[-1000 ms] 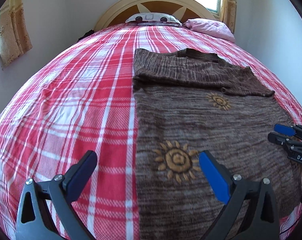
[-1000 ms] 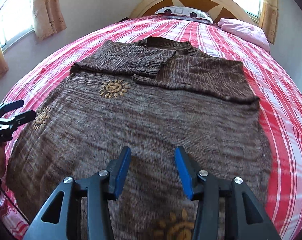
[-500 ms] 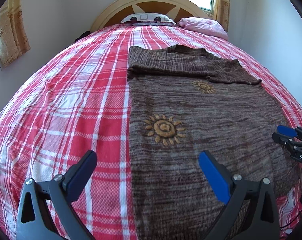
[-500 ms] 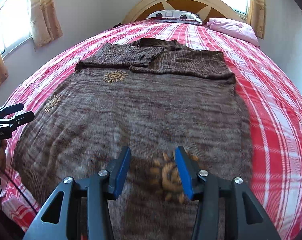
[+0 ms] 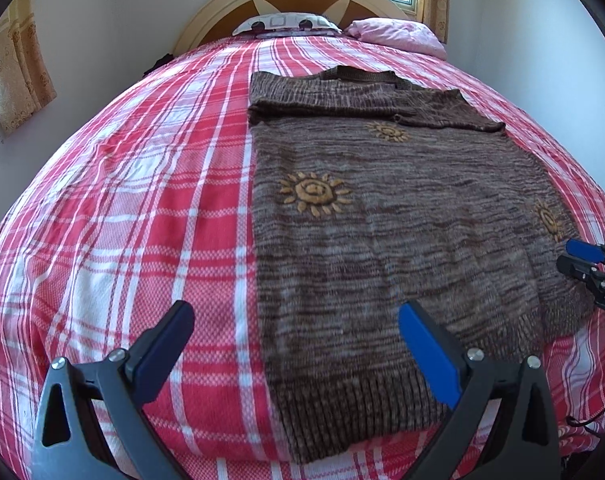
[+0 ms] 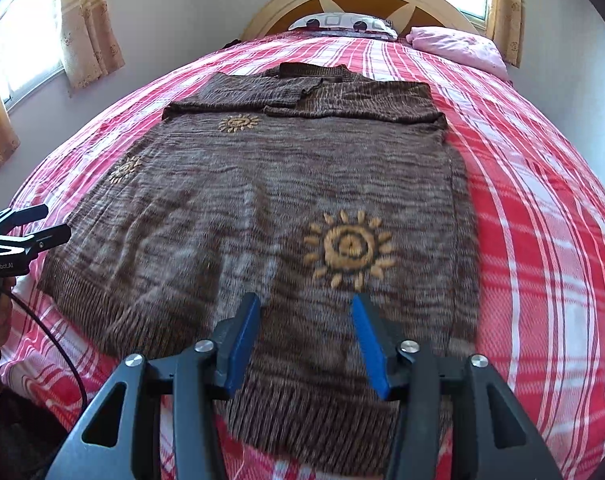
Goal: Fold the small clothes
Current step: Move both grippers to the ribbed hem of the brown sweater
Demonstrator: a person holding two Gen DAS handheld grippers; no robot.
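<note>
- Brown sweater (image 5: 402,240) lies flat on the bed (image 5: 142,200), sleeves (image 6: 302,96) already folded in.
- Bottom half is not folded up yet.
- Left gripper (image 5: 296,344) and right gripper (image 6: 304,340) are both spread apart, holding nothing.

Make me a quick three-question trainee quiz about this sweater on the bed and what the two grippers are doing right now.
1. True or false: the brown knit sweater has both sleeves folded across its chest.
2. Multiple choice: the left gripper is A) shut on the hem, B) open with nothing between its fingers, C) shut on a sleeve.
3. Fill in: the right gripper is open above the sweater's ribbed ____, near a sun motif.

Key
1. True. The sleeves lie across the upper body, below the collar.
2. B. One finger is over the red plaid bedspread, the other over the sweater.
3. Hem.
</note>
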